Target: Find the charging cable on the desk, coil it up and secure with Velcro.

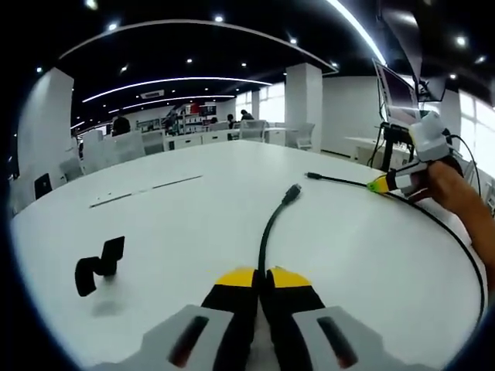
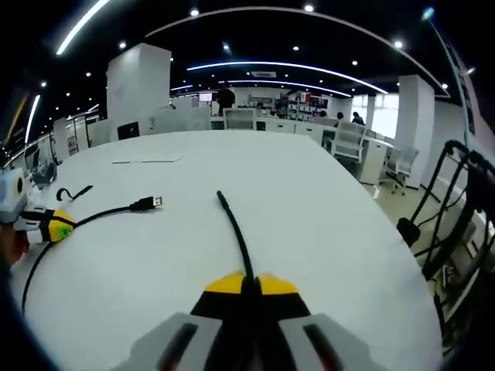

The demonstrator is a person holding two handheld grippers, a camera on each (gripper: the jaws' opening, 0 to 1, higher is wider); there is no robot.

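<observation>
White worktop [image 1: 193, 232], large, rounded edge. Black charging cable [image 1: 267, 232] lies on it, running in a long loop, both plug ends resting on the surface. Black Velcro strap [image 1: 99, 264], curled, sits well left of the cable. A thin flat strip [image 1: 143, 190] lies beyond the strap.

No legible text, label, brand, number or sign in either view. The charging cable [image 1: 267, 232], the white desk [image 1: 155, 224] and the yellow-tipped tongs carry no readable markings; the black Velcro strap [image 1: 99, 265], left of the left gripper's [image 1: 261, 280] tips, is likewise blank. Signage far ahead of the tongs, at the back of the room, is too small and blurred to read.
</observation>
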